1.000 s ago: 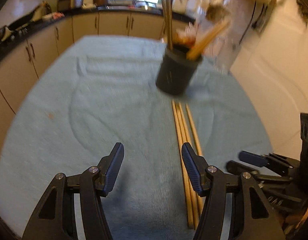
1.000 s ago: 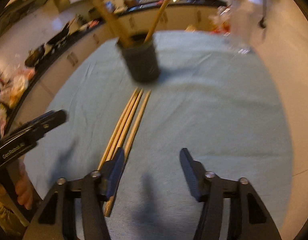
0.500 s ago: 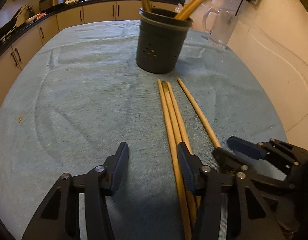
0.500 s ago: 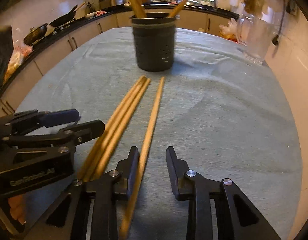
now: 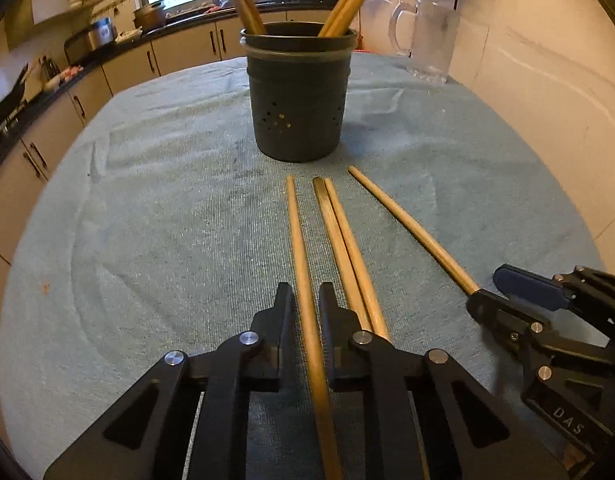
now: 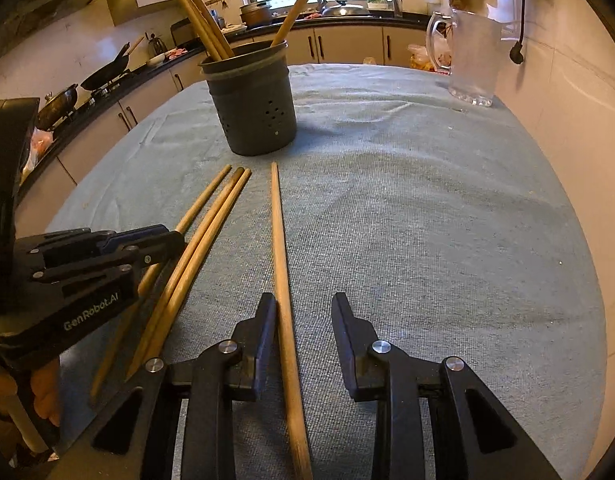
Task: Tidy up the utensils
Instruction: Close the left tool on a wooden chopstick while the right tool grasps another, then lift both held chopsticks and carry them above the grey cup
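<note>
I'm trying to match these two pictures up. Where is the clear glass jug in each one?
Left wrist view: the glass jug stands at upper right, on the far edge of the blue cloth.
Right wrist view: the jug is again at upper right, by the wall.
Shared landmark: the dark utensil holder, left of the jug in both.

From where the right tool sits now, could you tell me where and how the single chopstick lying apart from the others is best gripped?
Grip the lone chopstick on its thick near end, coming down from above with the right tool straddling it across its width. It lies flat on the blue cloth, pointing at the holder, so only its sides are free. It hugs one finger; centring first seems wise.
</note>
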Tool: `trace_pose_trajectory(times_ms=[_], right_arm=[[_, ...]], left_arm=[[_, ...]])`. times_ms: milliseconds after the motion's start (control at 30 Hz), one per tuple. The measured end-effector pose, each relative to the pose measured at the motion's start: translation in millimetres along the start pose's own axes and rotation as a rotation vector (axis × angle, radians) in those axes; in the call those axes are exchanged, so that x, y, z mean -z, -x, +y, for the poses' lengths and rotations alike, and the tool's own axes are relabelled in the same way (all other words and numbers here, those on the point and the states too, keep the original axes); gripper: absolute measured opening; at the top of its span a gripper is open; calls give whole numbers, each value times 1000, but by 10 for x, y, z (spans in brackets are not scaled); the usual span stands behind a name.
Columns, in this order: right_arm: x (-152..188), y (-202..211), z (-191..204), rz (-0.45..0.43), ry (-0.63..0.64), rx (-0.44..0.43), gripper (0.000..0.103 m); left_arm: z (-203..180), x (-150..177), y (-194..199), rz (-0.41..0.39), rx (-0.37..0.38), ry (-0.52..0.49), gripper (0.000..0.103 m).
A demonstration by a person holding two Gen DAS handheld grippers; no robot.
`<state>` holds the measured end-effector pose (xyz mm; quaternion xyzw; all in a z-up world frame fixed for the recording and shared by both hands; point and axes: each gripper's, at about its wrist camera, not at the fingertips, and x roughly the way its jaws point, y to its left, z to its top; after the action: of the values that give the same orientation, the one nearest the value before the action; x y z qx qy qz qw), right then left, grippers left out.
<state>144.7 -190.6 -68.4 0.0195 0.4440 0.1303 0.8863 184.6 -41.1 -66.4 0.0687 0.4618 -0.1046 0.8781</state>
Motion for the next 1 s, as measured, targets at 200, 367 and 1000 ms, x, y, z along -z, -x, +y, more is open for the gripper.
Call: trace_pose_trajectory(times_ms=[200,367,1000], right_arm=[[17,51,-131,28,-78,35,8],[212,258,-311,92,-133,29,9],[-663,-374,-398,259,-43,94,26]], left_arm=[[121,5,58,59,11,70,7],[329,229,231,127,44,76,7],[377,-336,-178,198,14,11,20]])
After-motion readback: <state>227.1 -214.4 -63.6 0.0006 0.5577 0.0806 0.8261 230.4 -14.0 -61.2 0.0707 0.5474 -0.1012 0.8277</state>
